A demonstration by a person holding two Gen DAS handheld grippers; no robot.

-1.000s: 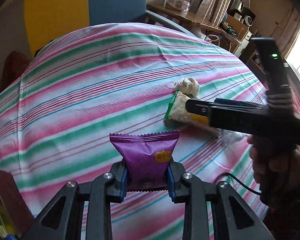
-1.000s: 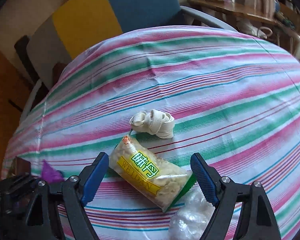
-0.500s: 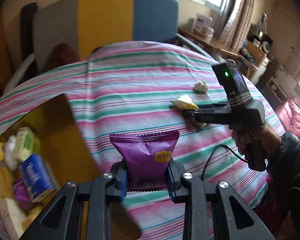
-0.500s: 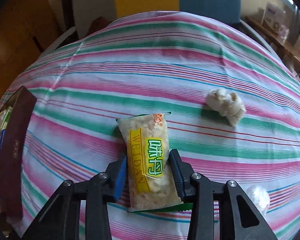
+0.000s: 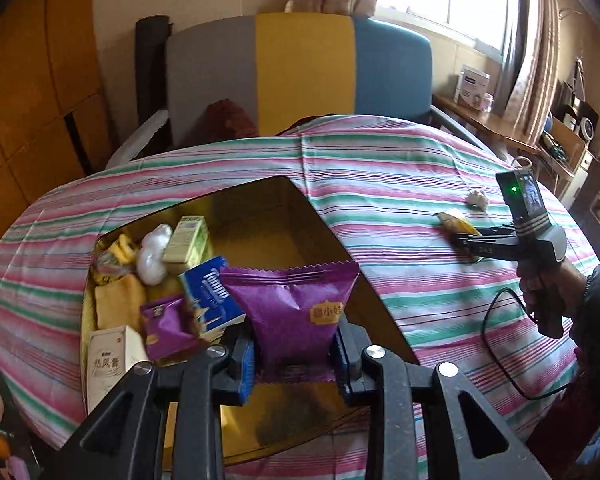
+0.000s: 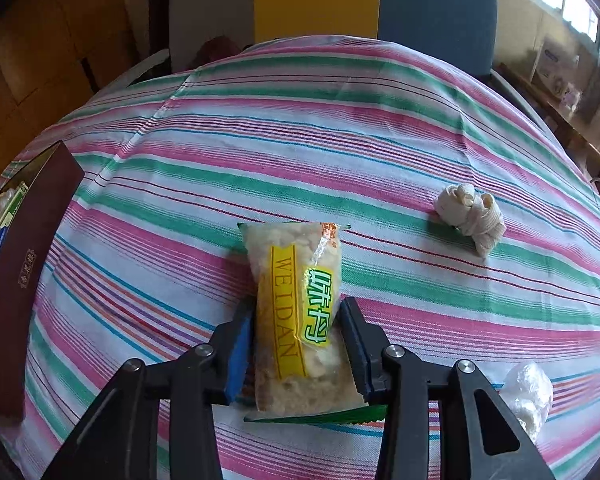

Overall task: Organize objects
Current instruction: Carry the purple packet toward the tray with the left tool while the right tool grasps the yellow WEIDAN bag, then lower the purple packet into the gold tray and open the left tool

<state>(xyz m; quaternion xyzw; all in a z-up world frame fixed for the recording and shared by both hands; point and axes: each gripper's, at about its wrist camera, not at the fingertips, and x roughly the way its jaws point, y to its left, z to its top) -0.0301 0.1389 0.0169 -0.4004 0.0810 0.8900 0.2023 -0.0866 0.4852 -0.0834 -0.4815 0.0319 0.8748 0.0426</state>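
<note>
My left gripper (image 5: pixel 296 346) is shut on a purple snack packet (image 5: pixel 296 304) and holds it above an open box with a gold lining (image 5: pixel 260 236). Several packets and small cartons lie in the box's left half. In the right wrist view, my right gripper (image 6: pixel 296 344) is shut on a clear and yellow snack pack (image 6: pixel 300 300) that lies on the striped tablecloth (image 6: pixel 340 152). The left wrist view shows the right gripper (image 5: pixel 466 240) far right, held by a hand, with that snack pack (image 5: pixel 450 220) at its tips.
A white knotted cloth (image 6: pixel 472 216) lies on the cloth beyond the right gripper, and a crumpled clear plastic bag (image 6: pixel 526 396) sits at its right. The box's dark red wall (image 6: pixel 24 272) stands at the left. A grey, yellow and blue chair (image 5: pixel 300 72) stands behind the table.
My left gripper has swung left with the purple packet until it hangs over the open box. My right gripper has rolled and shut on the yellow snack pack.
</note>
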